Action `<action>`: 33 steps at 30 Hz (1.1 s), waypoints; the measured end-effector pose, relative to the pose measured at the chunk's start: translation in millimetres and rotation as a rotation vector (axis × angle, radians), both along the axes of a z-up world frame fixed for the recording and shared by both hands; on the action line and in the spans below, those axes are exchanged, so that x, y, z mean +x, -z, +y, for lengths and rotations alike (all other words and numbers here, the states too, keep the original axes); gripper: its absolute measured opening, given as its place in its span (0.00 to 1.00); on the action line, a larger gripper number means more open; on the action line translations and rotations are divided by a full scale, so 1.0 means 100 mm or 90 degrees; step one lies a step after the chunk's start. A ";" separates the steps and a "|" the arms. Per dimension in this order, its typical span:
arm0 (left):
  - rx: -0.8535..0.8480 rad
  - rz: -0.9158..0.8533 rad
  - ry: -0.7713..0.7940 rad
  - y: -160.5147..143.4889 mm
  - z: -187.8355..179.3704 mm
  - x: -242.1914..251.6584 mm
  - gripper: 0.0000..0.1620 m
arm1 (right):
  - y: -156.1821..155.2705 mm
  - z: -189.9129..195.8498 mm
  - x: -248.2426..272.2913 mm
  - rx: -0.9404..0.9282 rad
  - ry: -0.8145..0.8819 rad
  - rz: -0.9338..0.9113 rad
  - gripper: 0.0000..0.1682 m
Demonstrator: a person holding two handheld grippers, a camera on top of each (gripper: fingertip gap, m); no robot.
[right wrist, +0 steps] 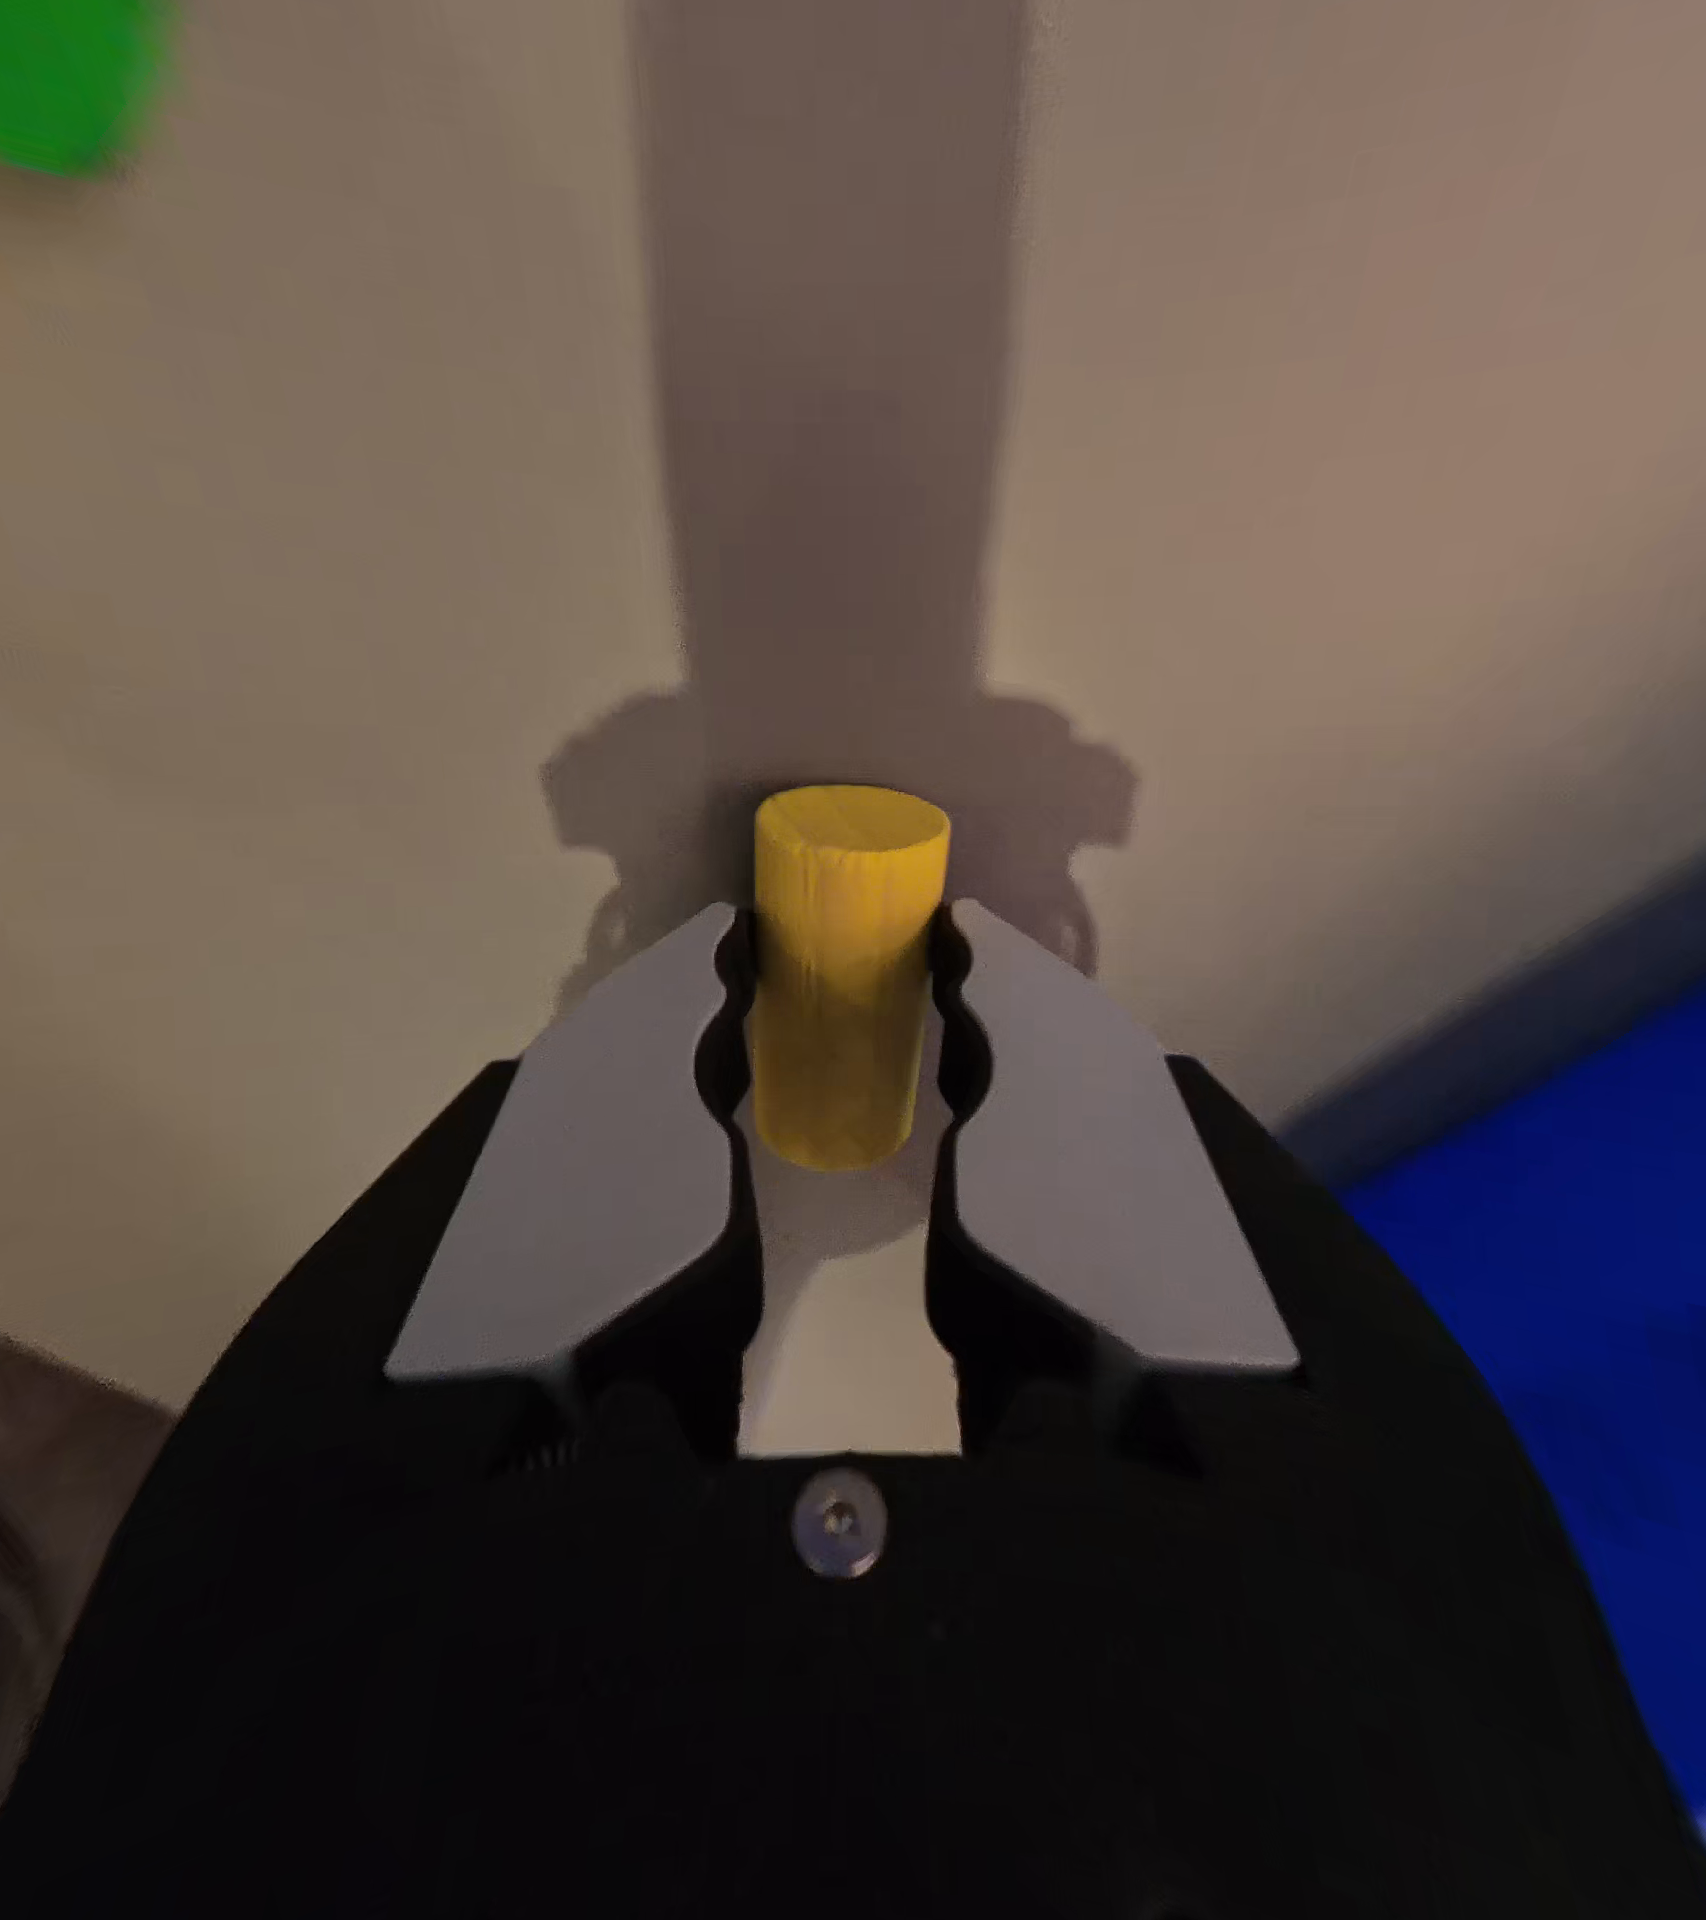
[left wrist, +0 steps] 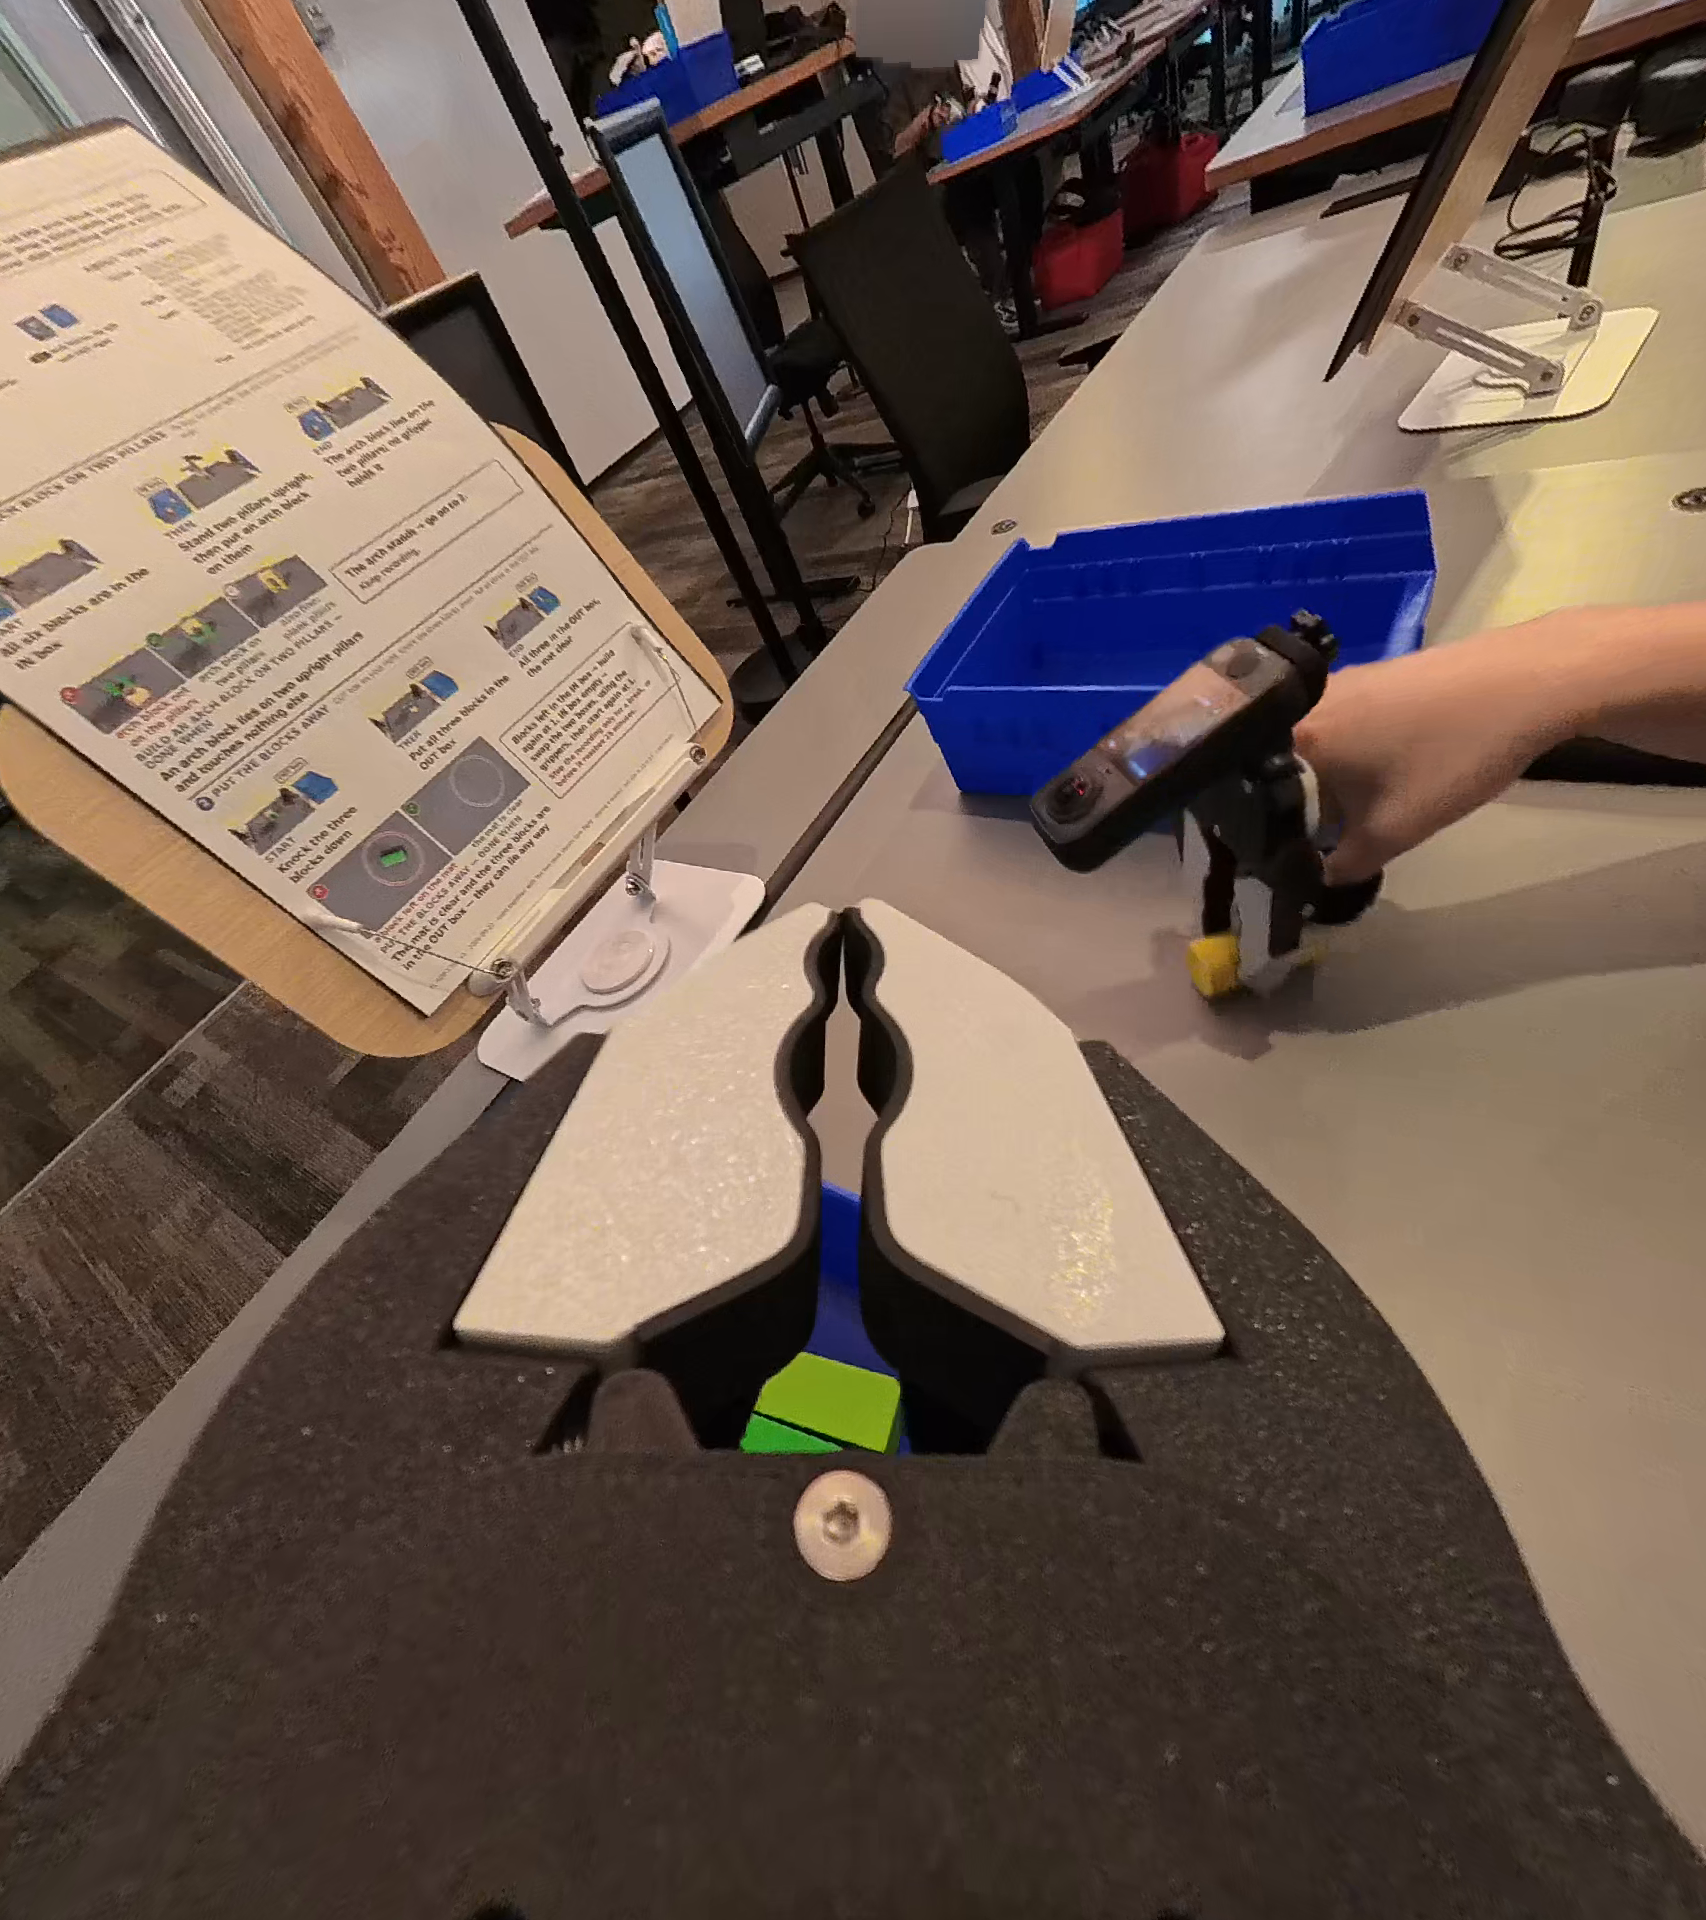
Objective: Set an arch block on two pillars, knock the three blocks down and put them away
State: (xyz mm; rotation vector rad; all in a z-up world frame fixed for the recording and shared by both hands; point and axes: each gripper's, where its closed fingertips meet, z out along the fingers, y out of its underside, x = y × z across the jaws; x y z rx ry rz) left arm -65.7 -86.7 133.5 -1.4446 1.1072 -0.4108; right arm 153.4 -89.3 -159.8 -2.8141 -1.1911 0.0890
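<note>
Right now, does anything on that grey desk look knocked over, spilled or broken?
Nothing stands out. The right gripper has its jaws closed on a yellow cylinder block at the desk, the blue bin sits upright, and no spill or damage shows.

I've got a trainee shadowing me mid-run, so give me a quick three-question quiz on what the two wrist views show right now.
1. True or false: the right tongs are shut on a yellow cylinder.
2. Multiple choice: the left tongs are A) wide open, B) shut with nothing between the tips, C) holding a green block.
3. Short answer: in the left wrist view, what lies on the table just behind the right tongs?

Key: 1 true. 2 B. 3 a blue bin, showing nothing inside from this angle.
</note>
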 end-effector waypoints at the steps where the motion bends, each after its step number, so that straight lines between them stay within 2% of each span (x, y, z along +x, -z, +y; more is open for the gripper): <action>1: 0.002 -0.007 -0.003 -0.02 0.00 -0.03 0.00 | -0.02 -0.07 -0.15 -0.011 -0.027 0.036 0.20; 4: 0.004 -0.019 -0.016 -0.05 0.02 -0.13 0.00 | -0.18 -0.12 -0.41 0.020 -0.078 0.099 0.20; 7: -0.002 -0.027 -0.039 -0.06 0.07 -0.25 0.00 | -0.55 0.08 -0.35 0.134 -0.088 0.112 0.20; 11: -0.029 -0.028 -0.045 0.00 0.10 -0.30 0.01 | -1.21 0.54 0.29 0.283 0.003 0.109 0.20; 13: -0.065 -0.011 -0.031 0.09 0.08 -0.23 0.03 | -1.33 0.71 0.81 0.297 0.066 0.080 0.20; 16: -0.111 0.063 -0.019 0.34 0.09 -0.07 0.07 | -1.18 0.81 1.54 0.238 0.171 0.050 0.20; 19: -0.113 0.156 -0.064 0.60 0.24 0.09 0.09 | -0.84 0.78 1.95 0.149 0.230 0.051 0.20; 23: -0.137 0.221 -0.050 0.88 0.32 0.42 0.11 | -0.53 0.78 2.13 0.102 0.240 0.049 0.21; 28: -0.172 0.286 -0.010 1.21 0.35 0.64 0.12 | -0.36 0.87 2.21 0.079 0.224 0.007 0.21; 33: -0.175 0.417 0.006 1.68 0.40 0.76 0.13 | -0.24 0.99 2.26 0.066 0.205 -0.015 0.21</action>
